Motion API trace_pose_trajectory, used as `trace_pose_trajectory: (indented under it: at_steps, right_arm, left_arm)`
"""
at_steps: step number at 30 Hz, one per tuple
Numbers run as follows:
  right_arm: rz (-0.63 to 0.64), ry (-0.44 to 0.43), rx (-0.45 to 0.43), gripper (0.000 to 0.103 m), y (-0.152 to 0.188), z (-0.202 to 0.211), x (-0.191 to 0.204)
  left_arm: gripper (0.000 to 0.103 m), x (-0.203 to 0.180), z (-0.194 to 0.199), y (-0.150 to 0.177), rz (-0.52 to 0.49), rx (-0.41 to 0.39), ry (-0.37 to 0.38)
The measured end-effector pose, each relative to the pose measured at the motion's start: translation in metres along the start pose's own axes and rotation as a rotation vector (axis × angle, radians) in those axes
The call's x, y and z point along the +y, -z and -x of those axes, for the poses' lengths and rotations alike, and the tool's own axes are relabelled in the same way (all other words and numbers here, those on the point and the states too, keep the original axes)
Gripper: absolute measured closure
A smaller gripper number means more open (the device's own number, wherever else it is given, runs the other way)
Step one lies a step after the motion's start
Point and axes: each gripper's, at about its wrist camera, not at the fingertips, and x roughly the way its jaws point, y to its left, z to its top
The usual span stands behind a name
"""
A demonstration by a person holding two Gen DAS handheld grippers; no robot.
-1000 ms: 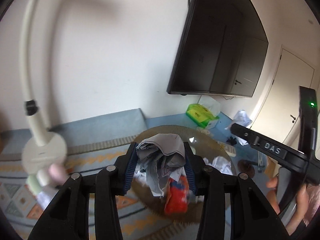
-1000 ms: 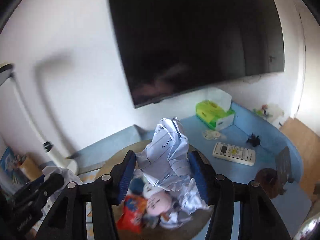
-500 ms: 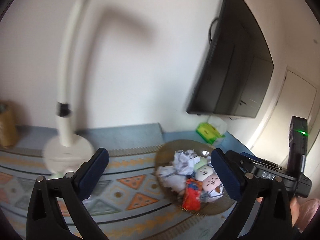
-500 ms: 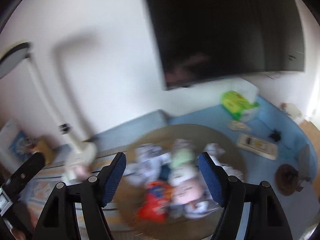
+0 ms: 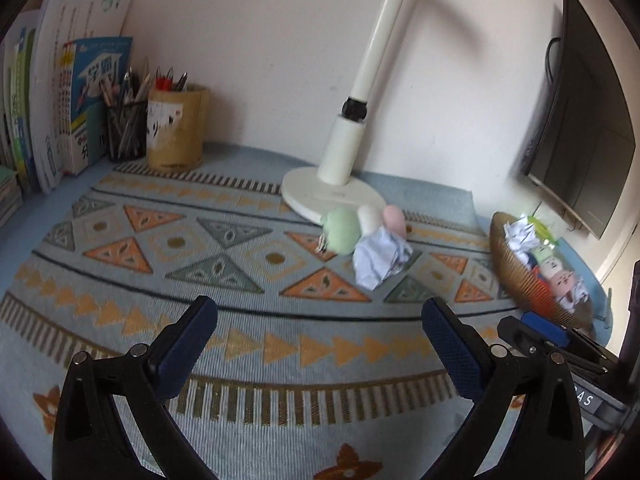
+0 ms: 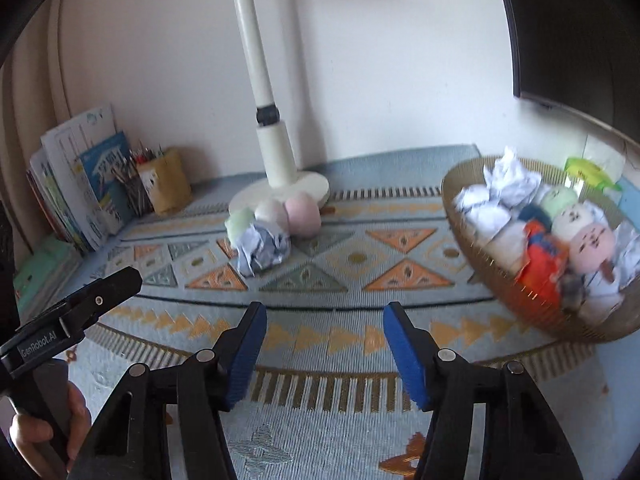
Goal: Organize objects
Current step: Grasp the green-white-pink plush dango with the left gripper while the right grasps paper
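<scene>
A crumpled paper ball point(image 5: 380, 258) point(image 6: 262, 248) lies on the patterned mat beside three small plush toys, green point(image 5: 340, 230), white point(image 5: 370, 216) and pink point(image 5: 394, 218), by the lamp base. A brown wicker basket point(image 5: 516, 276) point(image 6: 592, 330) to the right holds more crumpled paper, plush toys and an orange packet. My left gripper point(image 5: 318, 316) stands wide open over the mat, short of the paper ball, with nothing between its pads. My right gripper point(image 6: 325, 314) is closing its jaws on empty air, low over the mat between the paper ball and the basket.
A white desk lamp point(image 5: 332, 196) stands behind the toys. Pen holders point(image 5: 178, 128) and upright books point(image 5: 60, 100) fill the back left corner. A dark monitor point(image 5: 580, 140) hangs on the right. A hand point(image 6: 40, 432) grips the left tool's handle.
Both grippers held crumpled paper over the basket and let it go. Both then swung left and down over the mat. The left jaws opened wide.
</scene>
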Motion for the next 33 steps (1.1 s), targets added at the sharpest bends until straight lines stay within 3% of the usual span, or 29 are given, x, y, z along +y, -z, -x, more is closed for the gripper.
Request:
trace_pose_trajectory:
  at_steps: [2,7,9,17,19,23,27,30,33]
  right_arm:
    - [0.006,0.028,0.047,0.044,0.006,-0.010,0.002]
    - [0.039,0.060,0.027,0.041,0.009,-0.008,0.012]
    - [0.059,0.078,0.017,0.034,0.010,-0.008,0.017]
    - [0.100,0.092,0.008,0.034,0.010,-0.006,0.026]
    - [0.109,0.070,0.030,0.034,0.009,-0.010,0.026]
    - [0.098,-0.061,0.151,0.034,0.001,-0.022,0.023]
    - [0.178,-0.118,0.161,0.030,-0.030,-0.021,0.045]
    - [0.186,-0.138,0.210,0.030,-0.047,-0.051,0.059]
    - [0.184,-0.145,0.221,0.030,-0.058,-0.085,0.067]
  left_arm:
    - [0.001,-0.001,-0.002,-0.001,-0.010,0.017,-0.005]
    - [0.001,0.007,-0.018,0.002,0.012,0.119,-0.014]
    - [0.001,0.013,-0.018,0.001,0.044,0.117,-0.007]
    - [0.001,0.028,-0.023,0.000,0.137,0.148,0.041]
    - [0.001,0.028,-0.024,0.000,0.139,0.154,0.052]
    - [0.001,0.016,-0.027,-0.012,0.052,0.215,0.106]
    - [0.001,0.009,-0.022,-0.057,-0.030,0.128,0.118]
    - [0.001,0.009,-0.055,-0.084,-0.060,0.153,0.161]
    - [0.006,0.011,-0.098,-0.092,-0.047,0.202,0.213]
